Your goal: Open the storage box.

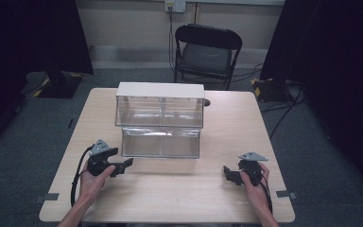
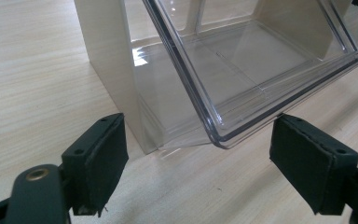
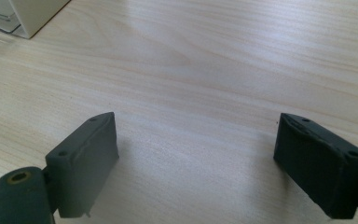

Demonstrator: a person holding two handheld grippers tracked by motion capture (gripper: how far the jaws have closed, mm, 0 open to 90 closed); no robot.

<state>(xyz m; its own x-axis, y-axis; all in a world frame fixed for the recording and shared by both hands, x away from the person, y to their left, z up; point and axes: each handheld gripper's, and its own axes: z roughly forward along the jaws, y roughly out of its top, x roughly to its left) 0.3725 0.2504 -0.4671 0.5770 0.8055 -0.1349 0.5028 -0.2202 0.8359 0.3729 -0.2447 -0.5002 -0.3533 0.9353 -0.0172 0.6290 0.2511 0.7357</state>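
A white cabinet with clear plastic drawers (image 1: 159,111) stands on the wooden table (image 1: 227,137) at its middle. Its lower drawer (image 1: 161,142) is pulled out toward me. My left gripper (image 1: 123,166) is held in a hand just left of that drawer's front corner, open and empty. In the left gripper view the drawer's clear corner (image 2: 214,133) lies between and just beyond my open jaws (image 2: 198,168), untouched. My right gripper (image 1: 230,175) rests in the other hand at the table's right front, open, with bare wood between its jaws (image 3: 196,163).
A black folding chair (image 1: 207,52) stands behind the table. Dark curtains hang at both sides and cables run over the grey floor at the right. A corner of the white cabinet (image 3: 28,16) shows at the top left of the right gripper view.
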